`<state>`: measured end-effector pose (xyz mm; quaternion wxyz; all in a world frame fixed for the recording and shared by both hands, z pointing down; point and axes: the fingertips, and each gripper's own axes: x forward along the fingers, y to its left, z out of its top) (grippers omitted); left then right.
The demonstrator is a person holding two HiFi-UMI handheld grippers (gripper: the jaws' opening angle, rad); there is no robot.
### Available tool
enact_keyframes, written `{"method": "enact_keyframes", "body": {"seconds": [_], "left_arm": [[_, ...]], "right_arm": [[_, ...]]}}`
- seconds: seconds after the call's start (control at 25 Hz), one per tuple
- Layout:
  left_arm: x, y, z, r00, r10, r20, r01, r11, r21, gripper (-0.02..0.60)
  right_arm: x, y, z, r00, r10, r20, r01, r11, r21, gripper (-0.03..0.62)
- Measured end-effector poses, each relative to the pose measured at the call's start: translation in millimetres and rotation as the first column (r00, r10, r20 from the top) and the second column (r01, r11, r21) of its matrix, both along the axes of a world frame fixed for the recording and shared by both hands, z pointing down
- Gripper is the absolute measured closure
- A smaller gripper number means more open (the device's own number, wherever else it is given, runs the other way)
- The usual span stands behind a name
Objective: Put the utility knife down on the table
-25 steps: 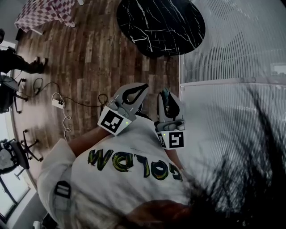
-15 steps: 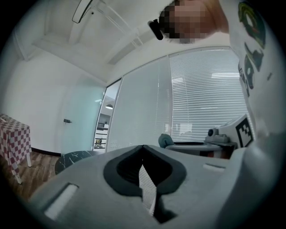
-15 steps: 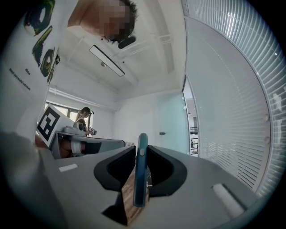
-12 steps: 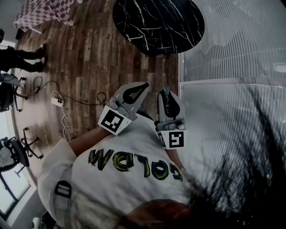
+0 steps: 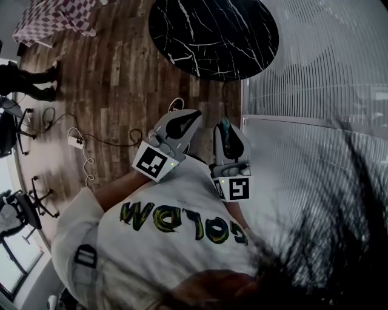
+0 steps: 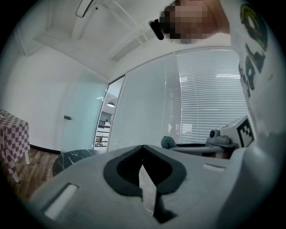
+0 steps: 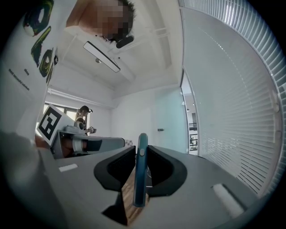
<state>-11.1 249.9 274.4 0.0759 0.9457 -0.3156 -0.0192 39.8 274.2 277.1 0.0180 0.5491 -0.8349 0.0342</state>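
The utility knife (image 7: 141, 179), a slim blue-green handle, stands on edge between the jaws of the right gripper (image 5: 230, 134), which are clenched on it from both sides; its rounded end pokes out just past the jaw tips, and a strip of wooden floor shows in the gap under it. In the head view the knife sits near the middle of the frame, held in the air close in front of the person's white printed shirt (image 5: 176, 221). It is well apart from the round black marble table (image 5: 212, 36) in the upper centre. Just to the left of it, the left gripper (image 6: 143, 150) is level with it and holds nothing: its jaw tips meet, and only window blinds show through the slit lower down. Each gripper carries its marker cube at the near end, the left cube (image 5: 151, 162) and the right cube (image 5: 233, 189) lying against the shirt. Planked wood floor (image 5: 121, 79) fills the left half of the head view. On it, at mid-left, lie a white power strip (image 5: 76, 140) and its looping cable. A checked tablecloth (image 5: 54, 15) is at the upper left corner. Slatted blinds (image 5: 315, 72) cover the right side.
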Motion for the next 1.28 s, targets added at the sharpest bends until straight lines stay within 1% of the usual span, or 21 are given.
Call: {"method": "enact_keyframes", "body": {"seconds": [0.32, 0.56, 0.72, 1.0, 1.28], "left_arm": [[1.0, -90.8, 2.3, 0.999, 0.036, 0.001, -0.036, 0.999, 0.004, 0.581], [-16.4, -161.3, -14.3, 0.999, 0.04, -0.009, -0.04, 0.999, 0.03, 0.581], [-27.5, -199.9, -17.5, 0.999, 0.043, -0.008, -0.043, 0.998, 0.036, 0.58], [-33.9, -241.0, -10.3, 0.998, 0.064, 0.001, -0.064, 0.998, 0.022, 0.58], [-23.0, -257.7, -4.4, 0.997, 0.073, 0.0, -0.073, 0.997, 0.003, 0.58]], "right_arm": [[-7.3, -92.4, 1.7, 1.0, -0.002, -0.012, 0.002, 1.0, -0.004, 0.51], [-26.4, -164.5, -13.8, 1.0, -0.008, -0.02, 0.009, 1.0, 0.021, 0.51], [-38.2, -202.9, -21.9, 0.999, -0.013, -0.03, 0.014, 0.999, 0.042, 0.51], [-43.2, -244.8, -13.2, 0.999, 0.004, -0.053, -0.003, 1.0, 0.012, 0.51], [-32.2, -260.1, -7.0, 0.999, 0.01, -0.054, -0.01, 1.0, -0.009, 0.51]]}}
